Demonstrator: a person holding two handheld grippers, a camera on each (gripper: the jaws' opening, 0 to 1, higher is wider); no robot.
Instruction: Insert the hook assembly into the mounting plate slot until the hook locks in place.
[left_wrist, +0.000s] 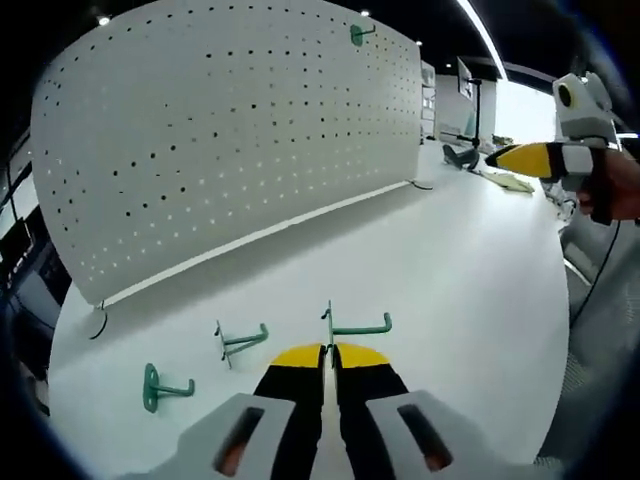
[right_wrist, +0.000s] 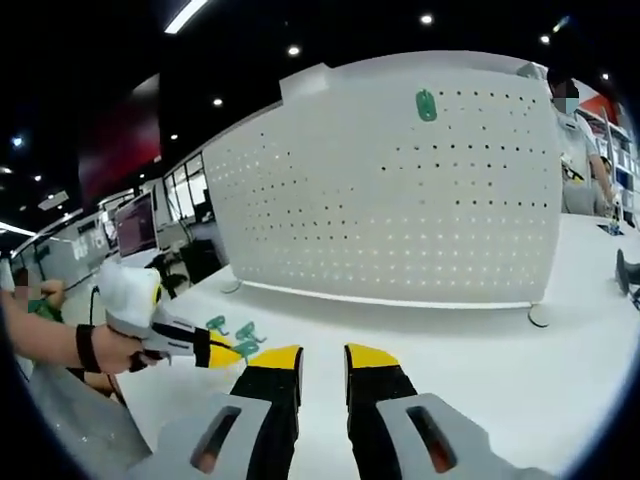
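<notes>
While L claw (left_wrist: 329, 352) is held low over worktop (left_wrist: 420, 270), jaws together beside hook (left_wrist: 357, 326), R claw (right_wrist: 322, 362) is raised, jaws apart.

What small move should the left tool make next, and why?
Probably lift the hook off the table and carry it toward the pegboard. The left tool looks shut on its upright end, one hook already hangs up there, and two more lie waiting.
</notes>
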